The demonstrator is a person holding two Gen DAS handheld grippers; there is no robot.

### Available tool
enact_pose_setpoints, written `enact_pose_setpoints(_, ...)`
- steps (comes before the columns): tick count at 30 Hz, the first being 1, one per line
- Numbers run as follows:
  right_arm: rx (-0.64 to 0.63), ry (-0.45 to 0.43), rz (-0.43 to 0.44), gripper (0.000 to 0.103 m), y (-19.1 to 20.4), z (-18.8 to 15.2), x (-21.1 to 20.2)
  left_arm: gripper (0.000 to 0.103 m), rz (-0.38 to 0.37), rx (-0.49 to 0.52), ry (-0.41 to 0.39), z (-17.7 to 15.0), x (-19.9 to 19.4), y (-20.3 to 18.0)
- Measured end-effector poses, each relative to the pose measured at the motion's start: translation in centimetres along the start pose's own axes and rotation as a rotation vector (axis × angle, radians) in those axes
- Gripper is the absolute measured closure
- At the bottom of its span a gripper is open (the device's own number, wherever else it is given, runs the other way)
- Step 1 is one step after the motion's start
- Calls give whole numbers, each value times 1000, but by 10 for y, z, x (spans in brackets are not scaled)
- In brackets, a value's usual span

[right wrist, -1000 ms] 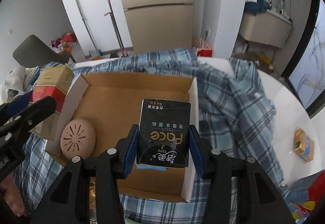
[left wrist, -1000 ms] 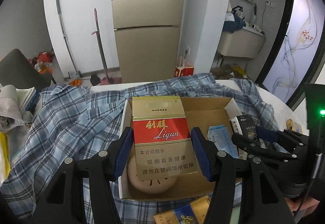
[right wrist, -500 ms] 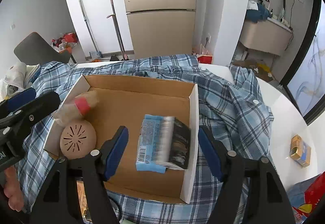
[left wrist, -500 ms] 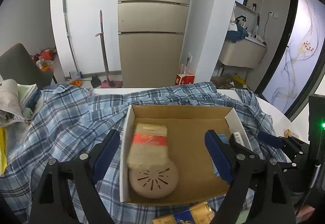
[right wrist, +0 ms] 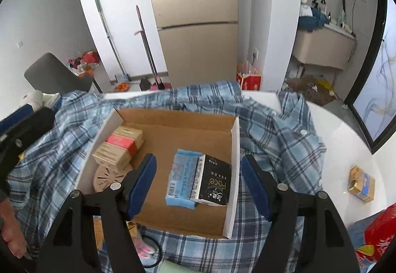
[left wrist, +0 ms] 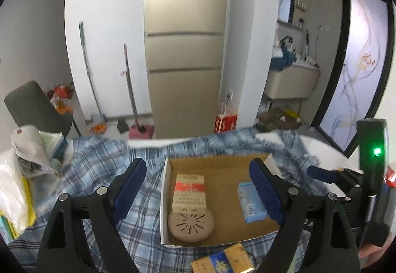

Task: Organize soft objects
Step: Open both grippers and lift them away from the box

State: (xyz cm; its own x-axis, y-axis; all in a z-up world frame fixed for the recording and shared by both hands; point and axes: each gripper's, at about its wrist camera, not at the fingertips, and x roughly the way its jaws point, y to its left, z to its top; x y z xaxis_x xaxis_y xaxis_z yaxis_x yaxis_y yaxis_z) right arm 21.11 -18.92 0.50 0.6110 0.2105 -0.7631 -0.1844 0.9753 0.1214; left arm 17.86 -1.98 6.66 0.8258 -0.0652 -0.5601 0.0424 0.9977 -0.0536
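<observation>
A shallow cardboard box (left wrist: 217, 165) (right wrist: 178, 119) lies on a blue plaid shirt (left wrist: 94, 174) (right wrist: 277, 139). In it, at the left, a red-and-gold pack (left wrist: 190, 192) (right wrist: 120, 148) rests partly on a beige round disc (left wrist: 190, 223) (right wrist: 107, 177). At the right a black tissue pack (right wrist: 212, 180) lies on a light blue pack (left wrist: 250, 201) (right wrist: 180, 175). My left gripper (left wrist: 198, 191) is open and empty above the box. My right gripper (right wrist: 199, 184) is open and empty above the black pack.
A gold-and-blue pack (left wrist: 222, 260) lies in front of the box. Another gold pack (right wrist: 361, 184) sits on the white table (right wrist: 341, 144) at the right. A red bag (right wrist: 378, 233) is at the right edge. Bags and papers (left wrist: 22, 174) pile up at the left.
Both grippers opened and let go: the red-and-gold pack dropped into the box's left side, the black tissue pack onto the blue pack. Both grippers then pulled back and up.
</observation>
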Motion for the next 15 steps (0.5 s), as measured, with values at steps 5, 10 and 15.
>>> enact_pose_setpoints(5, -17, -67, -14, 33, 4, 1, -39, 16, -25, 29, -57, 3, -45, -9)
enact_pose_setpoints(10, -15, -146, -5, 33, 2, -3, -85, 16, -39, 48, -113, -3, -87, -16)
enact_pose_setpoints(15, -24, -208, -3, 32, 4, -17, -121, 16, -47, 57, -183, -12, -126, -17)
